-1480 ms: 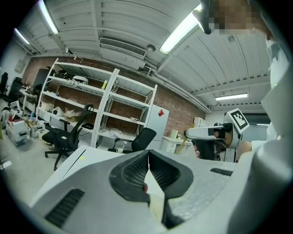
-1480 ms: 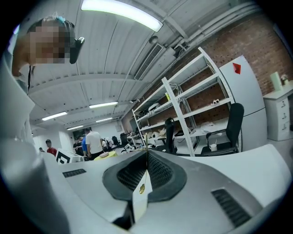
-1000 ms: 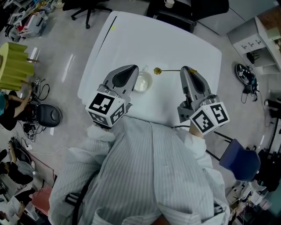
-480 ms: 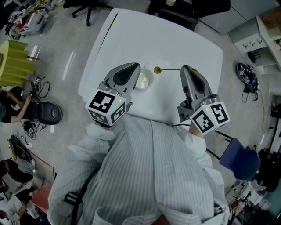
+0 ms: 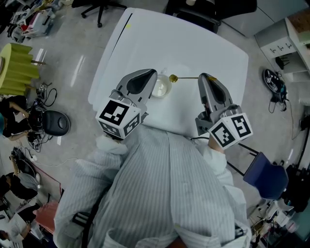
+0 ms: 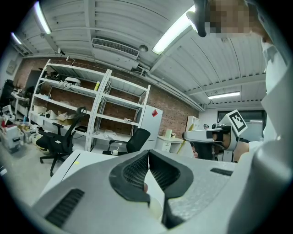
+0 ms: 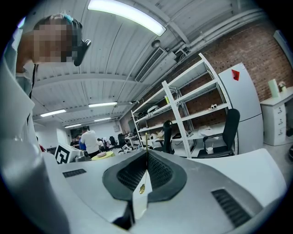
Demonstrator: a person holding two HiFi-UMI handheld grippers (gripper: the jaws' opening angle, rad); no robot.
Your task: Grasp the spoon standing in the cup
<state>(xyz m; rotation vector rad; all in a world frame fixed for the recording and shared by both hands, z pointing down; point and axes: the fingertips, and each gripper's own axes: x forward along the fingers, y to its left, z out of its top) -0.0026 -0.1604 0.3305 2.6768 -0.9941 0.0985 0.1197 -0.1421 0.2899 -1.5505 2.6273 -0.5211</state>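
A white cup (image 5: 162, 89) stands on the white table (image 5: 193, 43). My left gripper (image 5: 154, 75) hangs over the cup's left rim with its jaws together; whether they pinch the rim I cannot tell. In the left gripper view its tips (image 6: 148, 153) meet, and a pale curve of the cup (image 6: 156, 208) shows beneath them. A gold spoon (image 5: 173, 78) lies level above the table just right of the cup, bowl to the left. My right gripper (image 5: 202, 76) is shut on its thin handle. In the right gripper view the spoon (image 7: 142, 188) sits between the closed pads (image 7: 147, 153).
The table's near edge runs just in front of both grippers. Office chairs (image 5: 97, 7) stand beyond the table's far side. A green-yellow object (image 5: 17, 68) and cables lie on the floor at left. A blue seat (image 5: 264, 179) is at the right. Shelving (image 6: 91, 109) lines the back wall.
My left gripper has edged to the right and now covers more of the cup. The right gripper holds the spoon in the same place.
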